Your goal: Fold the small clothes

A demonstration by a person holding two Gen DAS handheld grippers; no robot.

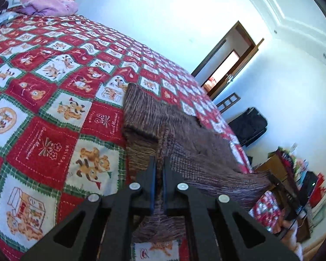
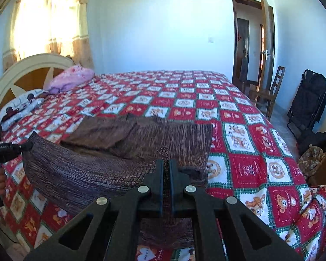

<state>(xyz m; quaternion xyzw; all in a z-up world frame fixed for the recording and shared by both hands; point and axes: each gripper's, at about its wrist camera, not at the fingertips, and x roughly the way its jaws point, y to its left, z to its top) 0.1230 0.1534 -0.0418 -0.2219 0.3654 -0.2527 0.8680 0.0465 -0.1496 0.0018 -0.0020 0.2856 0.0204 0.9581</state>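
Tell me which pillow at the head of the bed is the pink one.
The pink pillow lies farther along the headboard, toward the curtain; the white patterned pillow sits nearer the bed's edge.

A brown knit garment (image 2: pixel 123 143) spans the middle of the right wrist frame, partly folded, sleeves laid across its top. Its lower edge is lifted off the bedspread, toward the frame's bottom.
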